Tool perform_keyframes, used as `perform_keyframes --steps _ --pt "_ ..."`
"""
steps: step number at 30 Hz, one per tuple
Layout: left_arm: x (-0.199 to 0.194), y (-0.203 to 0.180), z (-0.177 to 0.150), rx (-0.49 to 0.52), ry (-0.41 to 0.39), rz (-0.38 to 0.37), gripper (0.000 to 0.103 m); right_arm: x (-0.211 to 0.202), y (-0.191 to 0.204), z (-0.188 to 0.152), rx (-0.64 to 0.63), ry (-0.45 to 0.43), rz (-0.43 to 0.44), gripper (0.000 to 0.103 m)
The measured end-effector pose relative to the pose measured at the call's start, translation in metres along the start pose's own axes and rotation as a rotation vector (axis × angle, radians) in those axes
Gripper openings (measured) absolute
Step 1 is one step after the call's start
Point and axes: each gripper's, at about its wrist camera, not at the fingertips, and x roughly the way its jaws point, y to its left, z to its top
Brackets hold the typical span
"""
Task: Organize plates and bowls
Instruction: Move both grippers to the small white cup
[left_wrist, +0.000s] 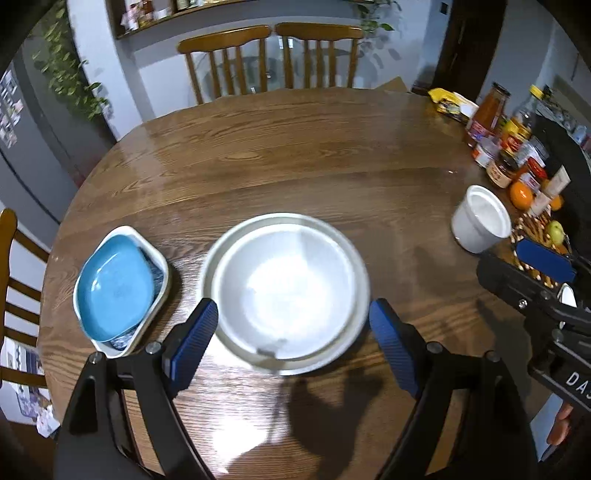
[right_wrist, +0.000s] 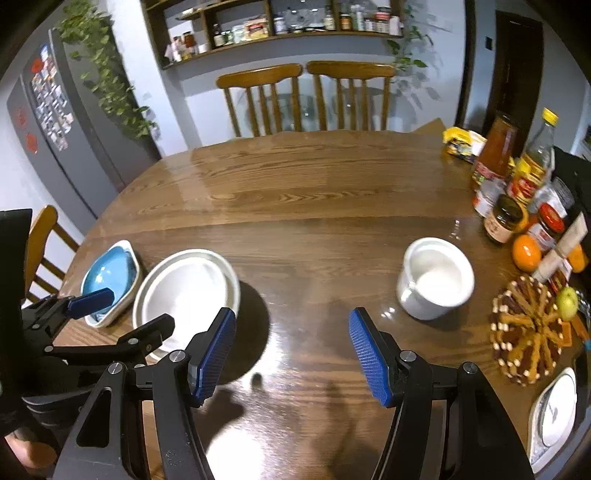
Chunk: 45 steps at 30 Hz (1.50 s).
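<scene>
Two stacked white bowls sit on the wooden table, also in the right wrist view. My left gripper is open, its blue pads on either side of the stack's near rim, apart from it. Left of the stack a blue dish lies in a white rectangular dish; both also show in the right wrist view. A white cup-like bowl stands at the right, also in the left wrist view. My right gripper is open and empty over bare table. A white plate lies near the right edge.
Bottles, jars, oranges and an apple crowd the table's right side, beside a woven trivet. Two wooden chairs stand at the far side, another chair at the left. Bare wood lies between the bowls and the far edge.
</scene>
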Motion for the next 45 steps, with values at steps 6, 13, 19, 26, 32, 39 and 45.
perform_keyframes --steps 6,13,19,26,32,39,45 --pt "0.001 -0.028 0.0 0.035 0.0 -0.02 0.084 -0.008 -0.029 -0.006 0.034 -0.004 -0.032 0.065" --pt "0.002 -0.059 0.003 0.058 0.003 -0.035 0.084 -0.014 -0.063 -0.01 0.062 -0.004 -0.059 0.065" --pt "0.008 -0.08 0.007 0.013 0.004 -0.029 0.084 -0.016 -0.091 -0.01 0.066 0.002 -0.078 0.065" --pt "0.02 -0.111 0.013 -0.025 0.003 0.022 0.084 -0.01 -0.125 -0.003 0.057 0.009 -0.085 0.065" --pt "0.032 -0.126 0.017 -0.085 0.01 0.048 0.084 0.007 -0.148 0.005 0.025 0.034 -0.062 0.065" --pt "0.047 -0.144 0.026 -0.098 0.014 0.075 0.084 0.035 -0.168 0.015 0.005 0.076 -0.037 0.065" --pt "0.056 -0.151 0.04 -0.14 -0.004 0.091 0.083 0.051 -0.175 0.029 -0.02 0.091 -0.011 0.065"
